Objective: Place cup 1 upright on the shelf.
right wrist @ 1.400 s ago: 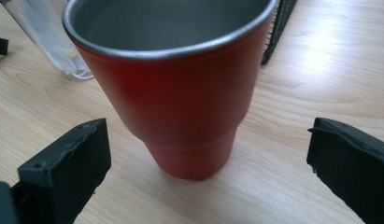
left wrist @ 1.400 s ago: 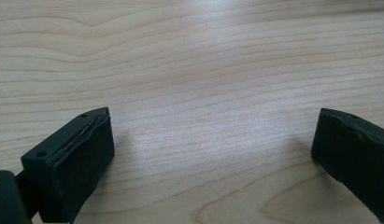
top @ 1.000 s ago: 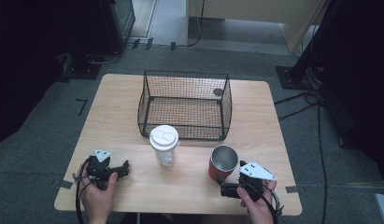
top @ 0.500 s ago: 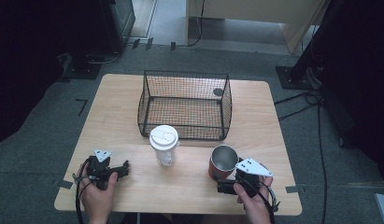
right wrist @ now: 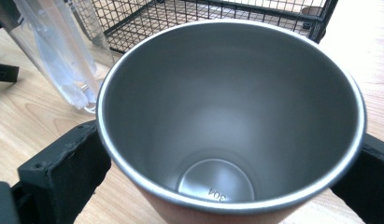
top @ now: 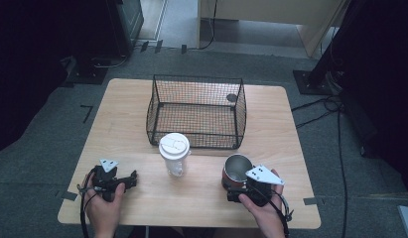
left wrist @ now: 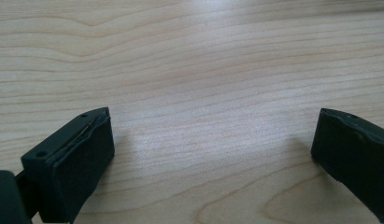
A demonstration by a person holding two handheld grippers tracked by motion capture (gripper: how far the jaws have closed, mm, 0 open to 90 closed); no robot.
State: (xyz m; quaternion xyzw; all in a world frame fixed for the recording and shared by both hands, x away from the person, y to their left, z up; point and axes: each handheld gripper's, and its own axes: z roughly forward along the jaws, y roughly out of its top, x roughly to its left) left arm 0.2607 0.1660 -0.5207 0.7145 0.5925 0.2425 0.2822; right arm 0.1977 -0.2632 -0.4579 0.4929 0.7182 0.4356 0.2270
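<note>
At the near right of the table [top: 127, 124], item one: steel cup [top: 237, 171], red-brown outside, empty (its bare bottom shows in the right gripper view), standing upright just in front of the wire basket [top: 196, 111]. Your right gripper [top: 235, 191] has a jaw on each side of the cup [right wrist: 227, 121]; both jaws sit against or very near the wall, but a firm clamp cannot be told from these pictures.

Step in hand, as judged: taking hold of the cup. Next move calls for a full squeeze, then a straight lift clear of the basket's front rim.

Item two: clear plastic cup with white lid [top: 174, 153], upright, just left of the steel cup, apart from it.

Item three: your left gripper [top: 133, 177], jaws spread wide over bare wood, holding nothing.

Change noted: over the last second your right gripper has slid forward around the cup; left gripper unmoved.
</note>
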